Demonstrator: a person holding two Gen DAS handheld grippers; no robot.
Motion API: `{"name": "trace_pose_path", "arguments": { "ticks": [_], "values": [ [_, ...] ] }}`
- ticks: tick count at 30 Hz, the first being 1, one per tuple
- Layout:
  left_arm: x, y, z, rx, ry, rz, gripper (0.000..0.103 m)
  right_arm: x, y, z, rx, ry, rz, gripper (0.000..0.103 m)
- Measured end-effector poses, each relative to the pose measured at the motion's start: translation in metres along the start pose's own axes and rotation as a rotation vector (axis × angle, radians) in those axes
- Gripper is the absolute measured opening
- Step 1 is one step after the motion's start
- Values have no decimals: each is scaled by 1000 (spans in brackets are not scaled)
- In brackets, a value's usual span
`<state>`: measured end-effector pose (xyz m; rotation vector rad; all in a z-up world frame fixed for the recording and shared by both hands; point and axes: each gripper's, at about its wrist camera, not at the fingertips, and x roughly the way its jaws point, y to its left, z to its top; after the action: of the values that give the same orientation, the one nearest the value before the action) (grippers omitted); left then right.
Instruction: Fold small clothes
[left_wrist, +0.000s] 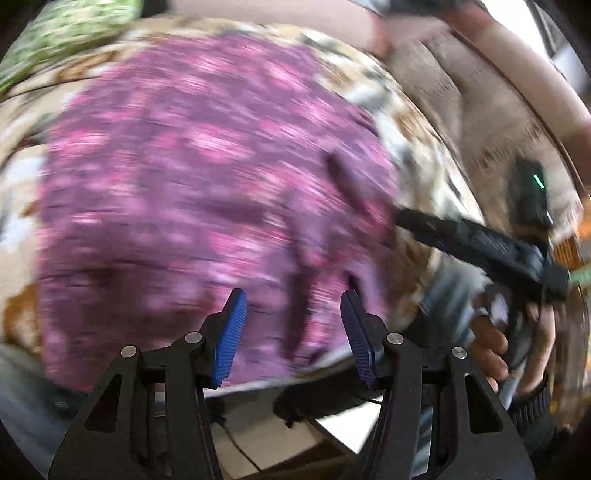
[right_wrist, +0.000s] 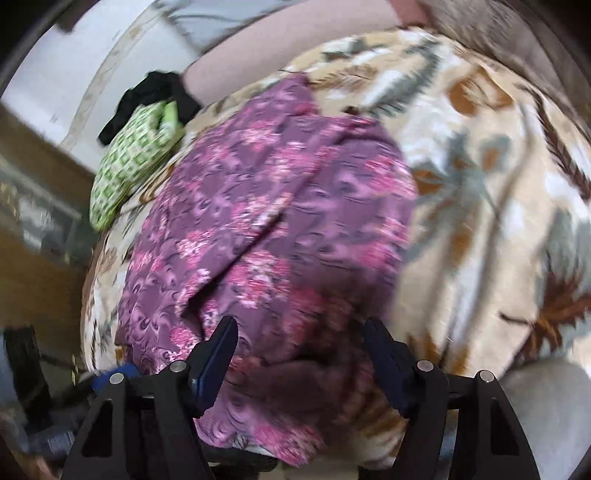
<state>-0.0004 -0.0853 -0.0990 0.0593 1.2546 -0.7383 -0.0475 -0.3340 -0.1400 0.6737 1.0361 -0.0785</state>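
Observation:
A purple garment with pink flowers (left_wrist: 207, 192) lies spread on a cream leaf-patterned bedspread (left_wrist: 413, 155); both views are motion-blurred. My left gripper (left_wrist: 293, 306) is open with blue pads, hovering over the garment's near edge. The right gripper (left_wrist: 480, 243) shows in the left wrist view, held in a hand at the garment's right side. In the right wrist view the garment (right_wrist: 273, 221) lies on the bedspread (right_wrist: 480, 184), folded over with a crease down its middle. My right gripper (right_wrist: 301, 336) is open over the garment's near end, nothing between the fingers.
A green checked cloth (right_wrist: 129, 162) and a black cloth (right_wrist: 147, 96) lie at the far left bed edge; the green cloth also shows in the left wrist view (left_wrist: 66, 33). A brown cushion (left_wrist: 480, 129) lies to the right. White floor shows below the bed edge (left_wrist: 280, 439).

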Motion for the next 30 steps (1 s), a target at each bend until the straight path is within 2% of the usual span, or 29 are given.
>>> {"name": "trace_pose_path", "arguments": {
  "ticks": [3,6,8,10,13,14,15,16,19,21,24,25,27,29,30],
  "values": [
    [24,-19,3,51,42,1,53,7,-18,-3,62,29,-37,69],
    [50,-26,1,55,107,25,53,22,-25,-14,99,89,-22,67],
    [63,-21,-2,26,145,46,45,18,-13,-17,28,74,-66,65],
    [65,-18,-3,7,141,49,39,18,-7,-25,13,90,-87,49],
    [66,-20,-3,20,135,97,23,20,-2,-35,-17,103,-119,40],
    [66,-20,-3,19,135,102,23,21,-1,-35,-23,98,-130,37],
    [65,-19,-5,21,132,104,22,22,-2,-35,-24,95,-129,25],
    [64,-19,-7,25,131,105,15,20,-4,-33,-19,94,-114,11],
    [61,-27,-15,47,140,82,13,-4,-5,-31,11,47,-72,8],
    [57,-40,-21,105,129,76,12,-30,0,-29,-6,0,-64,8],
    [61,-58,-31,185,147,95,11,-62,14,-28,-82,-27,-176,8],
    [64,-59,-32,195,160,101,11,-63,18,-27,-111,-25,-236,8],
    [69,-56,-32,183,179,98,11,-49,22,-22,-147,18,-300,8],
    [57,-51,-30,176,164,77,11,-38,15,-17,-92,57,-308,8],
    [45,-47,-29,173,136,66,12,-40,12,-14,-52,47,-296,9]
  ]
}}
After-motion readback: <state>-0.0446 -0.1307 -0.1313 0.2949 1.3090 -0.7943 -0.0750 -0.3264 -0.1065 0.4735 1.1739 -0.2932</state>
